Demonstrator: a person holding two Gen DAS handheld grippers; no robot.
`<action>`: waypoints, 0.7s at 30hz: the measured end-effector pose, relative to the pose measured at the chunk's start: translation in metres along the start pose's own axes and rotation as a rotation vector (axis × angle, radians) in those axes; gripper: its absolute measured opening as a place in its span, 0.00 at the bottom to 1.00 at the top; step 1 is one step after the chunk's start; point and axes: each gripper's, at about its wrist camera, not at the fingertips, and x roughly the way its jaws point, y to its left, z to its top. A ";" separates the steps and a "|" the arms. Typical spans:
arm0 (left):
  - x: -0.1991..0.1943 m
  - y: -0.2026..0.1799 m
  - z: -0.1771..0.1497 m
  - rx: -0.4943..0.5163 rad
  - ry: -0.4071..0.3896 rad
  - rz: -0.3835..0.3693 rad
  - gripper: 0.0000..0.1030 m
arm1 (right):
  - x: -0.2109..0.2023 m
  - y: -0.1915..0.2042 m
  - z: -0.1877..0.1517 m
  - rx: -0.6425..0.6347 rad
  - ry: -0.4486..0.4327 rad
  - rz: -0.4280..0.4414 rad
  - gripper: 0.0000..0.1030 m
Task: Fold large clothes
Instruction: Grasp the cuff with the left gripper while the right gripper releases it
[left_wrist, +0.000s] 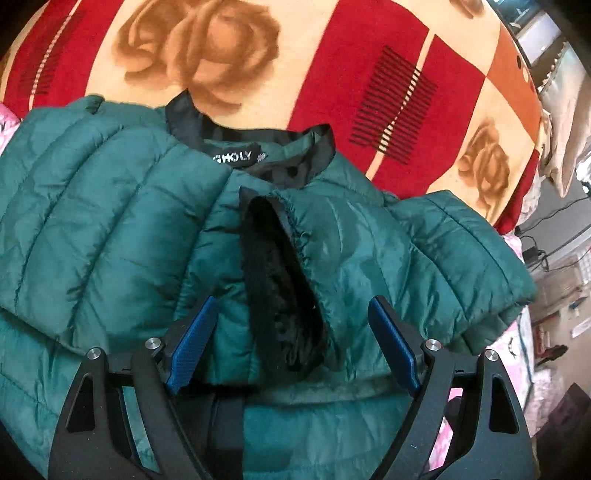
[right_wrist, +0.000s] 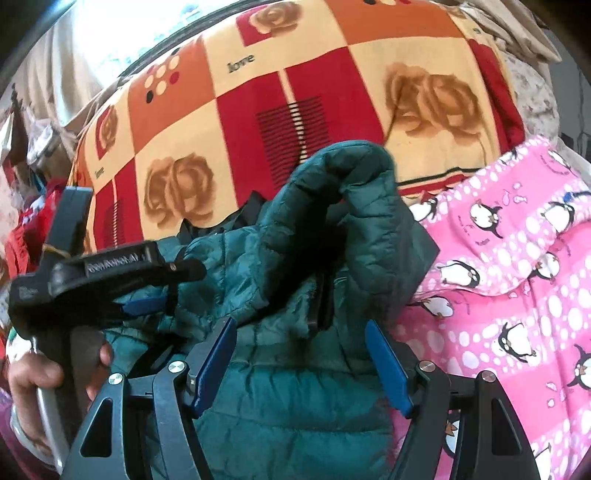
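A dark green quilted jacket (left_wrist: 110, 206) lies on the bed, its black collar (left_wrist: 258, 147) pointing away from me. One sleeve is folded across the chest, and its black fleece-lined cuff (left_wrist: 284, 295) lies between the blue pads of my left gripper (left_wrist: 293, 332). That gripper is open and its pads do not press the cuff. In the right wrist view my right gripper (right_wrist: 301, 354) stands open over the jacket (right_wrist: 280, 398), behind a puffed-up hump of sleeve (right_wrist: 354, 173). The left gripper (right_wrist: 173, 291) shows at the left there, held by a hand (right_wrist: 40, 373).
The bed is covered by a red, cream and orange blanket (left_wrist: 332, 55) with rose prints. Pink penguin-print fabric (right_wrist: 509, 295) lies to the right of the jacket. Cluttered shelves and cables (left_wrist: 554, 258) stand past the bed's right edge.
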 end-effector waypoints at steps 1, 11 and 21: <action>0.000 -0.001 0.001 0.006 -0.003 -0.006 0.68 | 0.001 -0.004 0.000 0.019 0.002 0.002 0.68; -0.036 0.008 0.022 0.108 -0.050 0.061 0.08 | -0.011 -0.018 0.003 0.094 -0.073 0.000 0.68; -0.086 0.068 0.047 0.118 -0.137 0.218 0.07 | -0.002 -0.041 0.002 0.219 -0.069 0.004 0.68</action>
